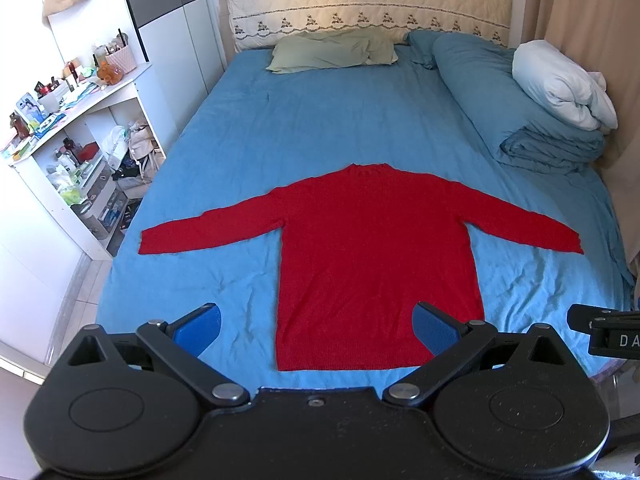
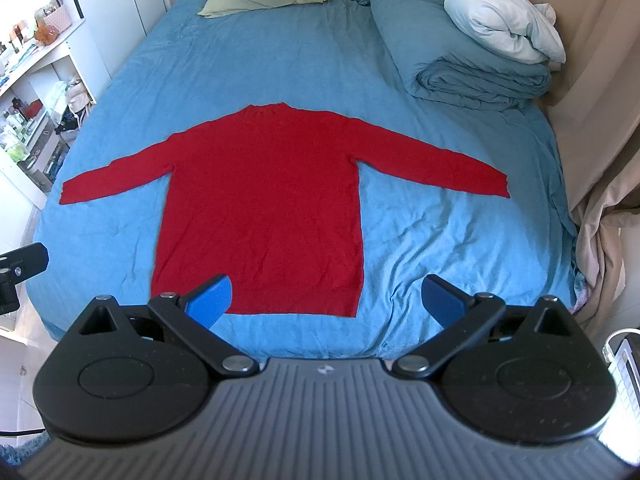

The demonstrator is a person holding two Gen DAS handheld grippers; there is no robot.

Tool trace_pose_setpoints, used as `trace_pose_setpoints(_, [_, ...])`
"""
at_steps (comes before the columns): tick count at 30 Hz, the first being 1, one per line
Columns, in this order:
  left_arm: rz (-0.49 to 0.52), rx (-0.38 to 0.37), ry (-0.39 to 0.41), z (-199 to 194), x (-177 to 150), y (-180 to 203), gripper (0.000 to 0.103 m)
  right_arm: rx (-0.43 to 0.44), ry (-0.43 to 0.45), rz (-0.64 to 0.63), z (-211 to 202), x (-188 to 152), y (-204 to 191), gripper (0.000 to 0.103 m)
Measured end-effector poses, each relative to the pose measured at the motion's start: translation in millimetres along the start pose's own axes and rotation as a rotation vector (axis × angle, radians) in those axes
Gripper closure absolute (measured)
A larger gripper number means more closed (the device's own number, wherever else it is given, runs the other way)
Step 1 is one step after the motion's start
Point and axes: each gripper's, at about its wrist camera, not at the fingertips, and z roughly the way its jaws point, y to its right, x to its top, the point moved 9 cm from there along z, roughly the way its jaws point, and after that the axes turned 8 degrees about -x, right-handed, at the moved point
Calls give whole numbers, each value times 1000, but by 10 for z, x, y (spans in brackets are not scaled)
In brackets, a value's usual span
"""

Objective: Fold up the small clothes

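Above the bed's (image 1: 248, 128) near edge, both grippers, left gripper (image 1: 316, 326) and right gripper (image 2: 326, 298), gape empty; pinching the sweater (image 1: 372, 248) may snag the sheet.

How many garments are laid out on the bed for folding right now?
1. A red sweater lies flat on the blue sheet, sleeves spread, hem nearest both open hand-held grippers. Others could be hidden in the rolled bedding at right.
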Motion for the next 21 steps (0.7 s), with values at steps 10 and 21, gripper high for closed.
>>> trace_pose_setpoints(10, [0, 10, 13, -28, 7, -50, 0, -1, 1, -1, 16, 21, -4, 0])
trace_pose_setpoints(21, [40, -57, 4, 4, 282, -42, 0, 5, 83, 60, -55, 305, -12, 0])
